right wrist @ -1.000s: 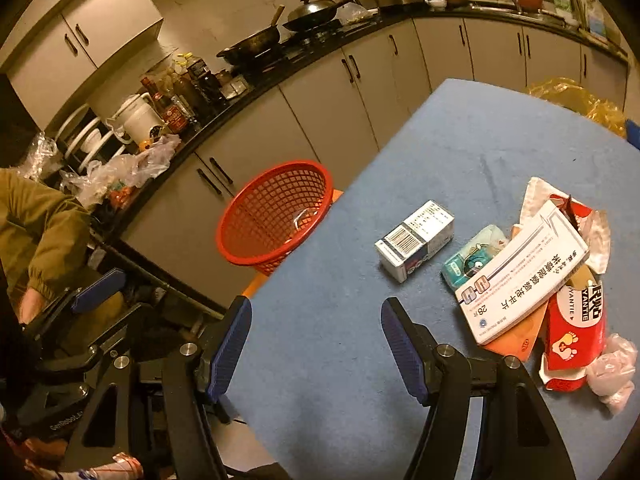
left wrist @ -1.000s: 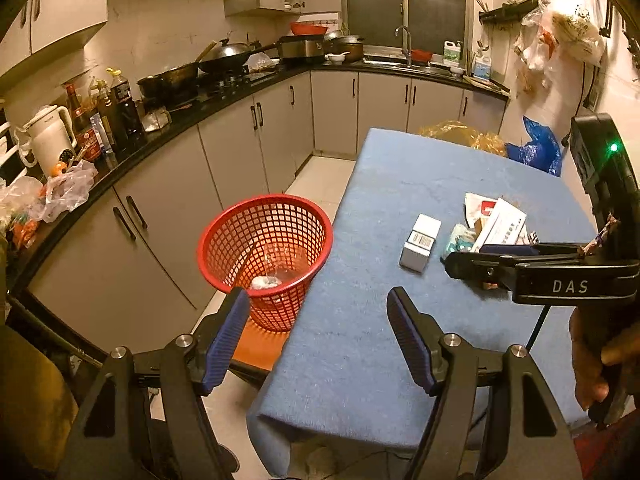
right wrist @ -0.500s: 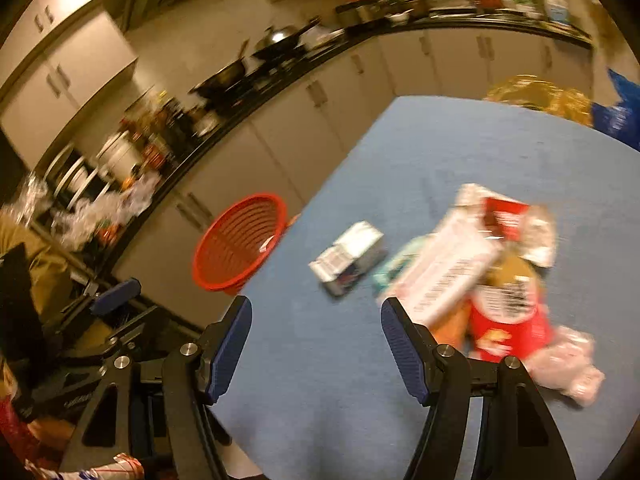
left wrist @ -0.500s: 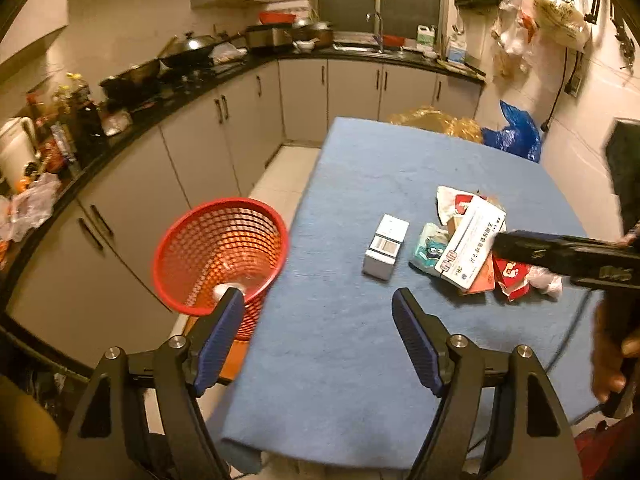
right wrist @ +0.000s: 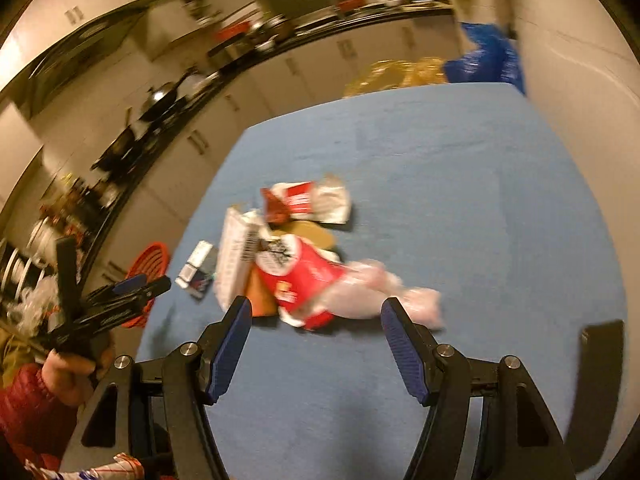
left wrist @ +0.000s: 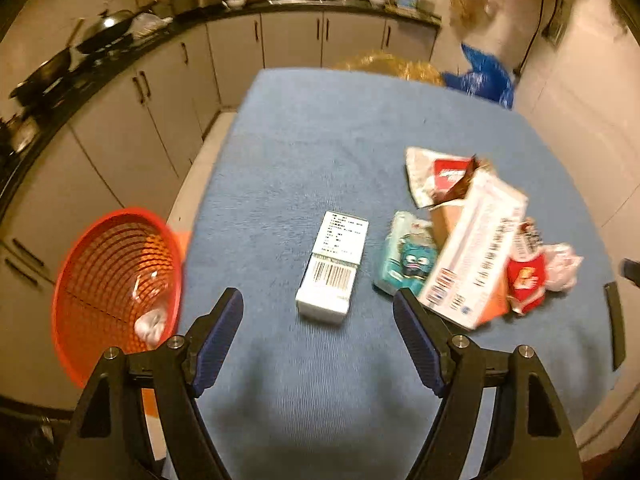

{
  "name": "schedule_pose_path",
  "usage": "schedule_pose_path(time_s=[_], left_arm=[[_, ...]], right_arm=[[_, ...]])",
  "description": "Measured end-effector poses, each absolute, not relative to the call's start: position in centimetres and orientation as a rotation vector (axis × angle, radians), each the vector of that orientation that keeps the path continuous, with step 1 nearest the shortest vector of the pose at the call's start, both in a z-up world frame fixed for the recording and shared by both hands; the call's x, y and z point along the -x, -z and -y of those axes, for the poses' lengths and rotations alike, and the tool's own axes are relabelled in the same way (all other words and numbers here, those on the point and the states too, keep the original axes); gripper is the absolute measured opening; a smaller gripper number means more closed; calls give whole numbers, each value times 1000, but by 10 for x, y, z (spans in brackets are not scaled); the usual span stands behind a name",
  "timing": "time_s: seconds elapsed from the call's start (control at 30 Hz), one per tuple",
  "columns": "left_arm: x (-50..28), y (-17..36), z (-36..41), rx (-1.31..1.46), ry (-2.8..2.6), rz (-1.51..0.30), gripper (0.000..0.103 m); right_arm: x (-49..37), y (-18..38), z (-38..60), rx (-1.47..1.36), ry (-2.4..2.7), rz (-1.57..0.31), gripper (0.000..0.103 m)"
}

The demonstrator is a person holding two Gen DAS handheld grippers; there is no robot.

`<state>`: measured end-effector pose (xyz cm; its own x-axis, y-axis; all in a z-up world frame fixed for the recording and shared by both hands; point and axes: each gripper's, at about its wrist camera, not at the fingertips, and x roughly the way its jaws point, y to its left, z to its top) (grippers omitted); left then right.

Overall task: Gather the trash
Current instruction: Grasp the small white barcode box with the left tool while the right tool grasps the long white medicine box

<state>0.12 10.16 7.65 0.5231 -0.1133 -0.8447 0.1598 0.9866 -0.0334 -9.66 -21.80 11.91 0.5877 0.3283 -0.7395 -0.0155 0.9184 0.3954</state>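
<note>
1. Spreading across both views, the blue-covered tabletop [left wrist: 328, 152] is carrying a loose heap of trash toward its right side, with kitchen cabinets [left wrist: 132, 120] running along the wall behind and to the left.
2. Sitting just off the tabletop's left edge, the red mesh basket [left wrist: 100, 272] is holding a crumpled pale scrap at its bottom.
3. Hanging over the near part of the tabletop, the left claw [left wrist: 318, 330] is standing open after just widening its jaws, with nothing between them; the white barcode box [left wrist: 334, 266] is lying just ahead of it.
4. Hovering above the trash heap in its own view, the right claw [right wrist: 316, 330] is gaping open with nothing gripped; the red snack wrapper [right wrist: 304, 280] and the crumpled clear plastic [right wrist: 380, 290] are lying just beyond its tips.
5. Leaning on the heap, the long white carton [left wrist: 476, 256] is overlapping the teal packet [left wrist: 408, 258] and an orange sheet beneath it.
6. Lying at the heap's far end, a torn white and red wrapper [left wrist: 436, 174] is resting flat.
7. Gripping the left tool's handle at the right view's left edge, a hand [right wrist: 72, 372] is emerging from a red sleeve.
</note>
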Motion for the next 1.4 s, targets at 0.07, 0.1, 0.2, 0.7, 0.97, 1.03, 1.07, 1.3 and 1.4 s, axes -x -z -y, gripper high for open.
schedule_pose_path(time_s=[0.07,0.1,0.2,0.7,0.97,1.03,1.07,1.3,1.4], left_arm=[[-15,-65,-99,-68,163,-1019,76],[-20,-61,-98,-76,163,-1024,76],[-33,-49,-92,-87,184,-1032,76],[-12,-44,-109,-80,249,-983,33],[36,-86,-145,-52,284,-885,33],[41,-93,-151,-43,290,-875,33],[44,-96,-155,-36,288,-870,33],[59,-108,-180,-38,288,-856,33],[60,-109,-188,-39,285,-855,33]], right_arm=[[105,-120,225,-363,-177,-929,72],[110,-121,227,-361,-167,-929,72],[118,-125,230,-353,-156,-929,72],[67,-130,140,-384,-285,-997,72],[23,-99,69,-353,-204,-1057,72],[14,-90,57,-337,-118,-1068,72],[11,-87,55,-344,-89,-1071,72],[-14,-77,32,-236,121,-1063,72],[-26,-68,27,-177,163,-1079,68]])
